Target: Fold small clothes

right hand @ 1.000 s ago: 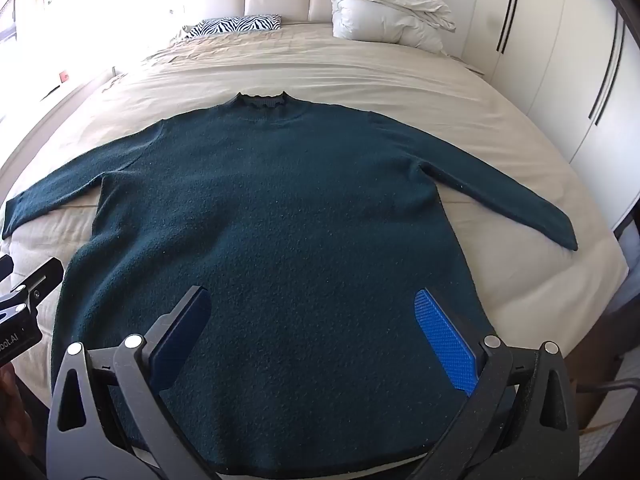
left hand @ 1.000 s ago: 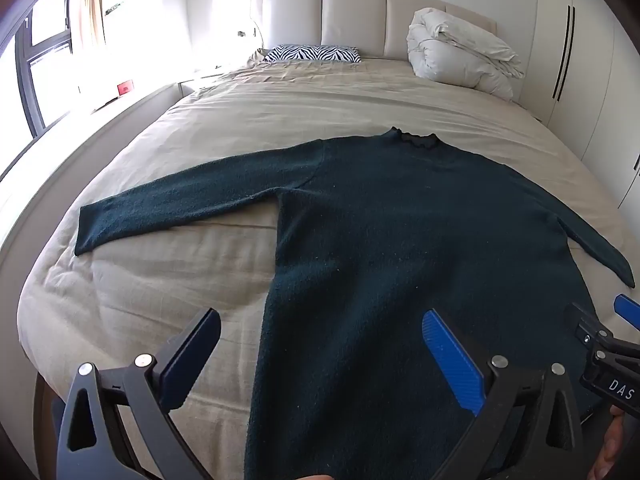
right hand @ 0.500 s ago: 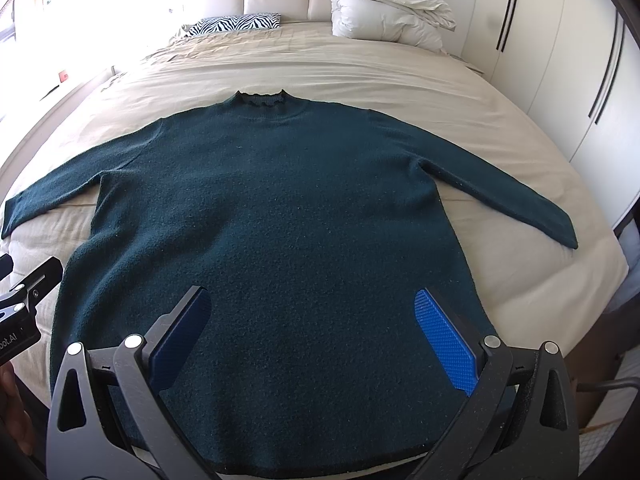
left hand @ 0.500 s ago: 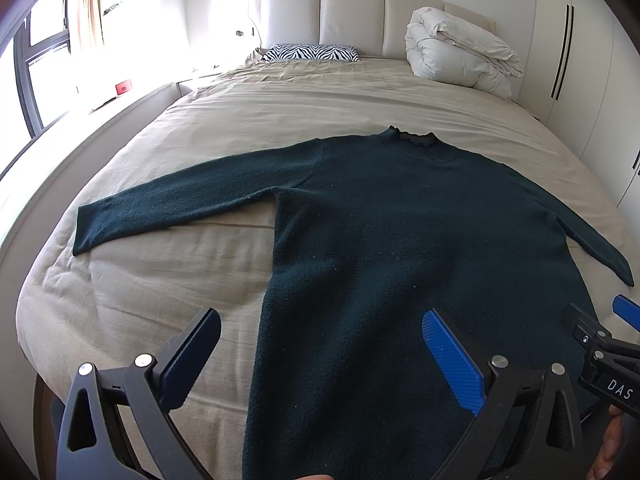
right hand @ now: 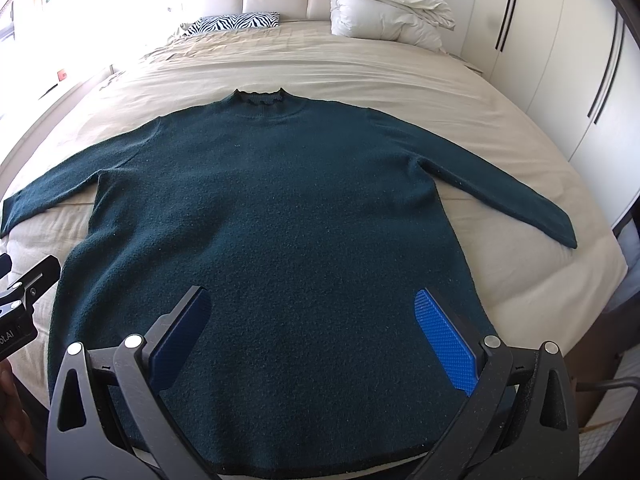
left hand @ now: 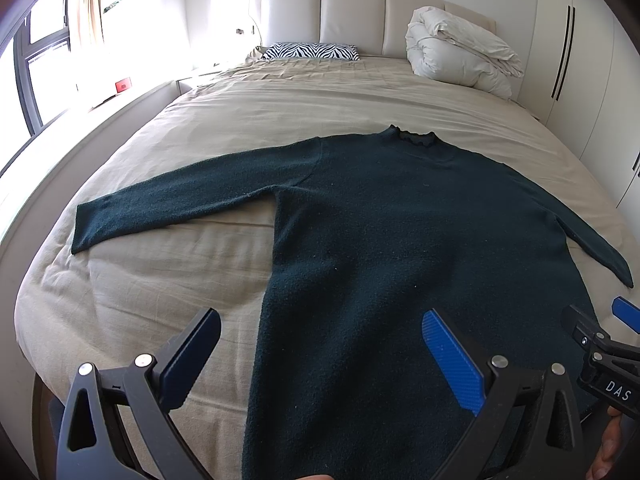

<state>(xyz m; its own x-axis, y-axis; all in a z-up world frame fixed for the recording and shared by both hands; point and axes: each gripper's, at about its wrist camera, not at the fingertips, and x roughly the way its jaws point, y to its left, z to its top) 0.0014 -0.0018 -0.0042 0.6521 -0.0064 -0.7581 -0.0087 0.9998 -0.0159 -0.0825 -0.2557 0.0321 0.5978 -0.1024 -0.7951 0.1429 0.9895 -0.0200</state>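
Note:
A dark green long-sleeved sweater point(left hand: 400, 240) lies flat and face up on the bed, collar toward the headboard, both sleeves spread out. It also shows in the right wrist view point(right hand: 272, 216). My left gripper point(left hand: 320, 352) is open and empty, held above the sweater's lower left side. My right gripper point(right hand: 312, 336) is open and empty, held above the hem near the foot of the bed. Each gripper shows at the edge of the other's view.
The bed point(left hand: 160, 280) has a beige cover. A zebra-print pillow point(left hand: 312, 51) and a folded white duvet point(left hand: 460, 56) lie by the headboard. White wardrobes point(right hand: 560, 60) stand on the right, a window point(left hand: 36, 60) on the left.
Both grippers have drawn back very slightly from the sweater. The sweater has not moved.

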